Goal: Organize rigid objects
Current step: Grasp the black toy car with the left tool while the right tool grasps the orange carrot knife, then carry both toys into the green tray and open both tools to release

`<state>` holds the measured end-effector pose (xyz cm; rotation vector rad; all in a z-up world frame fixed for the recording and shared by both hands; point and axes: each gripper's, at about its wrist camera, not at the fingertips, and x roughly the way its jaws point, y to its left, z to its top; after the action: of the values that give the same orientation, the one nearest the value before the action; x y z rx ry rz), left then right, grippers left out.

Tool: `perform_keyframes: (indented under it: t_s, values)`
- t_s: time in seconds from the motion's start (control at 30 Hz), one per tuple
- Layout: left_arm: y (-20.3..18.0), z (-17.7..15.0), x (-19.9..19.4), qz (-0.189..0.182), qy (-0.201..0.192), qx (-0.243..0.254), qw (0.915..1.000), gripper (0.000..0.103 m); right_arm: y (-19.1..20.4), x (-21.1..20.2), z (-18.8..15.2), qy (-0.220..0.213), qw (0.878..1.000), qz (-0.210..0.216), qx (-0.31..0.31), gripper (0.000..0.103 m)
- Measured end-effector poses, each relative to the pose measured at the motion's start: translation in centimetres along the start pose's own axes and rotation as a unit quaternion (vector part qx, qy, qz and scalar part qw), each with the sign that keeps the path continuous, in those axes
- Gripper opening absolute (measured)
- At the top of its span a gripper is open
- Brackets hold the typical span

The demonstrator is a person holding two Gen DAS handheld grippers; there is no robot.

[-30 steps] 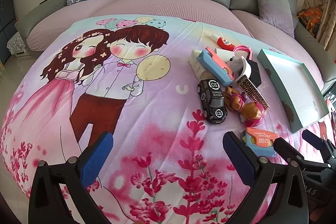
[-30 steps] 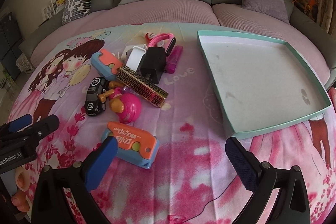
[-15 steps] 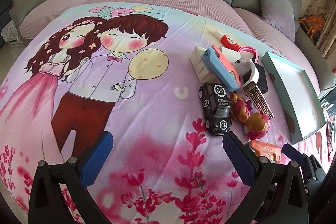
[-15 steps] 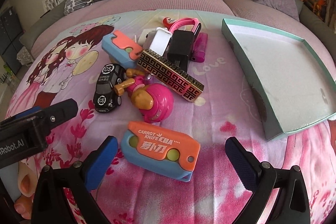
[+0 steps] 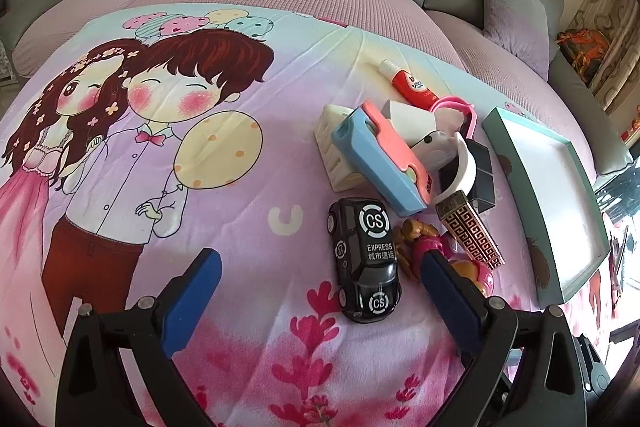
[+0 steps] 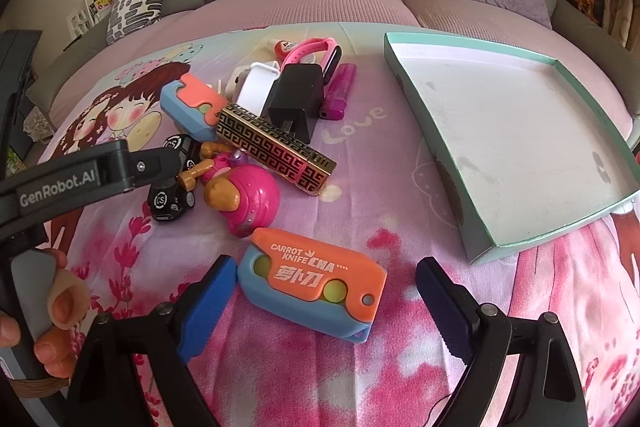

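The right gripper [image 6: 322, 297] has its fingers [image 6: 208, 301] closing around the carrot knife toy [image 6: 316, 283], which lies flat on the bed [image 6: 360, 187] near its front edge, just in front of the pile. The left finger is at the blue end of the toy or touching it, while the right finger is clearly apart, so nothing is grasped yet. I think the risk is here: the finger that arrives first may push the toy sideways over the soft quilt and turn it, and then the grip comes on a corner and slips. The toy looks like hard, smooth plastic, orange over blue, with two green dots and a small hole at one end.

The left gripper [image 5: 320, 287] is released, its fingers also closing, and the black toy car [image 5: 364, 259] stands between them without contact. Its right finger is just beside the pink figure [image 6: 244, 195], so it could catch this figure together with the car, and the car may roll on its wheels.

The teal tray [image 6: 480, 247] lies empty near the right edge of the bed, well apart from the pile.
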<state>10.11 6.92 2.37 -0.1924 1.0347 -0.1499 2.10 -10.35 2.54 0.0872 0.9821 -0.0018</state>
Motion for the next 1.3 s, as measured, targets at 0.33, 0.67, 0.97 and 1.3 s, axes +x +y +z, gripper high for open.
perform_keyframes:
  t_s: [0.33, 0.67, 0.97, 1.3]
  values:
    - [-0.4, 0.5, 1.5, -0.003, 0.007, 0.003, 1.0000, 0.068, -0.8, 0.0, 0.1, 0.003, 1.000, 0.007, 0.011, 0.077]
    - [-1.2, 0.1, 0.4, -0.046, -0.006, -0.005, 0.9989, 0.035, -1.2, -0.7, -0.1, -0.003, 1.000, 0.016, 0.013, 0.076]
    - [-1.5, 0.9, -4.7, -0.048, -0.069, 0.001, 0.9965, 0.035, -1.7, -3.5, 0.9, -0.041, 0.999, 0.021, 0.021, 0.076]
    - [-6.6, 4.2, -8.5, -0.089, -0.120, 0.030, 0.9883, 0.035, -6.2, -7.0, 6.1, -0.114, 0.991, -0.020, 0.063, 0.076]
